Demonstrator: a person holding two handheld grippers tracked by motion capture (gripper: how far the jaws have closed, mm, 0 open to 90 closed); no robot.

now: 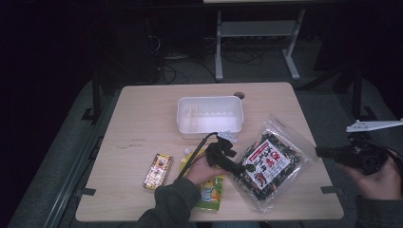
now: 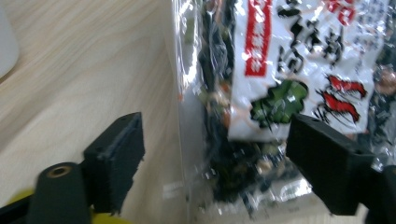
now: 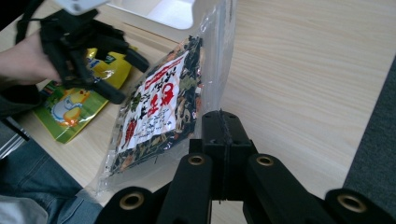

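A clear snack bag (image 1: 268, 161) with a white and red label and dark pieces inside lies slanted over the table's front right. My right gripper (image 1: 319, 152) sits past the table's right edge, its jaws shut on the bag's right corner; in the right gripper view the bag (image 3: 159, 102) runs from the shut right gripper (image 3: 223, 126) toward the box. My left gripper (image 1: 242, 168) is at the bag's left edge. In the left gripper view my left gripper (image 2: 219, 163) stands open with the bag (image 2: 289, 60) between the pads, not pressed.
A white open plastic box (image 1: 209, 99) stands at the middle of the wooden table (image 1: 142, 118). A yellow-green pouch (image 1: 211, 192) lies under my left hand near the front edge. A small printed candy box (image 1: 158, 171) lies to its left. Table legs and cables are beyond the far edge.
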